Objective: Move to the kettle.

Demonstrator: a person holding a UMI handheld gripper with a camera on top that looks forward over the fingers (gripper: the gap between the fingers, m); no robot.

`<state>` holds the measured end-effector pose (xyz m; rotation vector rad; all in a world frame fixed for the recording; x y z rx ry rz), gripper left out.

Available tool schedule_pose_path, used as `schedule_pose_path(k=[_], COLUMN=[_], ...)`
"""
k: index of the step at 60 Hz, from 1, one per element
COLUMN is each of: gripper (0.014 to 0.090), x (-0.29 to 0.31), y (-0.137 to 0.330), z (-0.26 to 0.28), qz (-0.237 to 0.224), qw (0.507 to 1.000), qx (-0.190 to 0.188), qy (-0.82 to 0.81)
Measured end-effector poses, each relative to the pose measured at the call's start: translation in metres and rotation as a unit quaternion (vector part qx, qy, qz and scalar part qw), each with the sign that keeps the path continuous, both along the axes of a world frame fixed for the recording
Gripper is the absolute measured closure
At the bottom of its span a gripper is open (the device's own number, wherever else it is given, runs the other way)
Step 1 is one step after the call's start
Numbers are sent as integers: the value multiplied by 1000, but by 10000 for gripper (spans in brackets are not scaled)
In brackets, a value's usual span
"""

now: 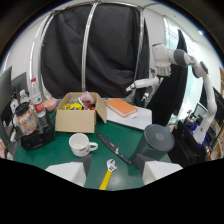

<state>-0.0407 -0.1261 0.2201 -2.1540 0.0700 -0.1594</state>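
- Nearest to us, our gripper (pixel 112 172) shows its two pale fingers (pixel 67 171) spread wide apart, with bare green mat between them; nothing is held and nothing touches either finger.
- Between the fingers, just ahead of the tips, we see a small tool with a yellow handle (pixel 107 176) and a silver head lying flat on the green table (pixel 125 140).
- Just beyond the left finger stands a white mug (pixel 81 144), upright, its handle turned toward the right.
- Running diagonally from near the mug toward the right finger lies a long dark knife-like tool (pixel 114 148), flat on the mat.
- Just ahead of the right finger we find the kettle (pixel 156 142), a dark cylindrical body with a round grey lid, upright near the table's right edge and apart from the finger.
- Farther back, on the left, an open cardboard box (pixel 79 114) holds mixed colourful items.
- Left of the box stand a jar of coloured sweets (pixel 25 120) and a bottle with a red cap (pixel 36 100).
- Right of the box, an orange book (pixel 121 107) rests on white papers (pixel 134 120).
- Beyond the table, a white robot arm (pixel 170 62) reaches in front of a black curtain (pixel 100 45).
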Motion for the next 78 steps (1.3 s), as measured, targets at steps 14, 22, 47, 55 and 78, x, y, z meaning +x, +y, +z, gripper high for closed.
schedule_pose_path(k=[14, 22, 47, 55, 78], gripper=[186, 185, 193, 191, 192], x=[-36, -74, -237, -276, -371], y=[0, 6, -8, -8, 29], z=[6, 10, 7, 0, -15], qz=[-1, 6, 118, 139, 147], qw=[1000, 1000, 993, 990, 989], qx=[1, 13, 8, 3, 17], qy=[-3, -1, 10, 4, 14])
